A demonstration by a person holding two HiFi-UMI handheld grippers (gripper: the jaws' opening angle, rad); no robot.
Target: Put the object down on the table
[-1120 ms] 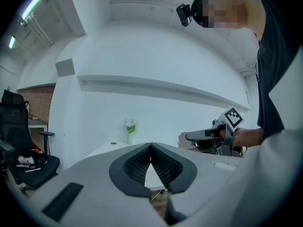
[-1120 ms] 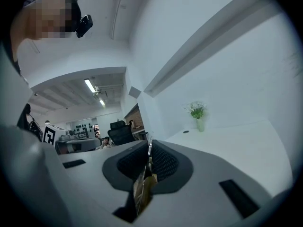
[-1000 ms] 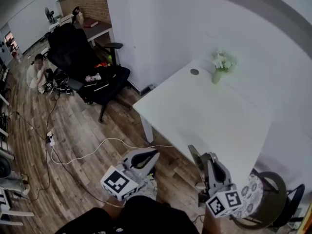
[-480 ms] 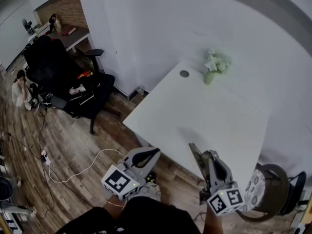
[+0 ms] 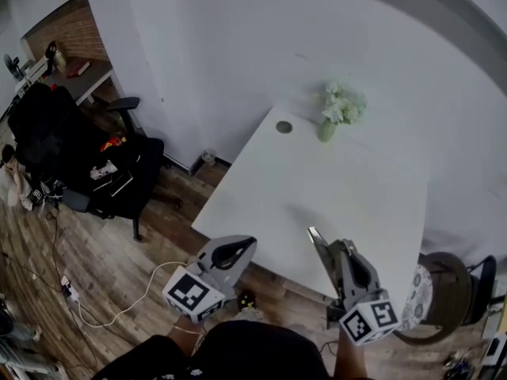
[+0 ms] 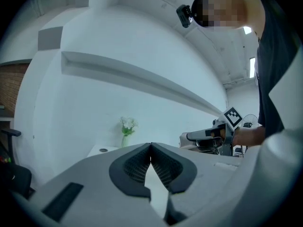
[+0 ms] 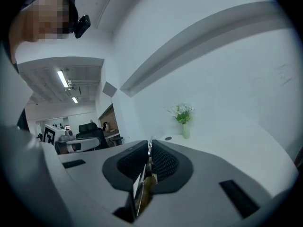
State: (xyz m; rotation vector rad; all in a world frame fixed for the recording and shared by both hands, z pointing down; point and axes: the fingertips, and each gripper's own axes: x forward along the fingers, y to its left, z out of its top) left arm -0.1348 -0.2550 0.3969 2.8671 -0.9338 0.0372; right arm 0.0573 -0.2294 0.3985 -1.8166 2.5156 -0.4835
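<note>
Standing at the near edge of a white table point(image 5: 341, 188), a person holds a gripper in each hand, both pointing roughly level toward a bare white wall. The right gripper point(image 5: 315, 236) is clamped on a thin flat object point(image 7: 143, 188), so the task's item is in the air and not on the tabletop. Only the right gripper view shows that item clearly: a pale edge and a brownish face pinched between the ribbed black pads, hanging below them. From the head view it is little more than a sliver at the jaw tips, which reach over the table's near edge.

The left gripper point(image 5: 243, 248) hangs over the wooden floor point(image 5: 103, 267) just off the table's corner. Its own view shows the jaws pressed together with nothing between them.

A vase of flowers point(image 5: 333, 113) and a round grommet point(image 5: 283, 127) sit at the table's far end. The head view alone takes in a black office chair point(image 5: 71, 157) at left, well apart from the table. Ceiling lights point(image 7: 62, 78) appear only in the right gripper view.
</note>
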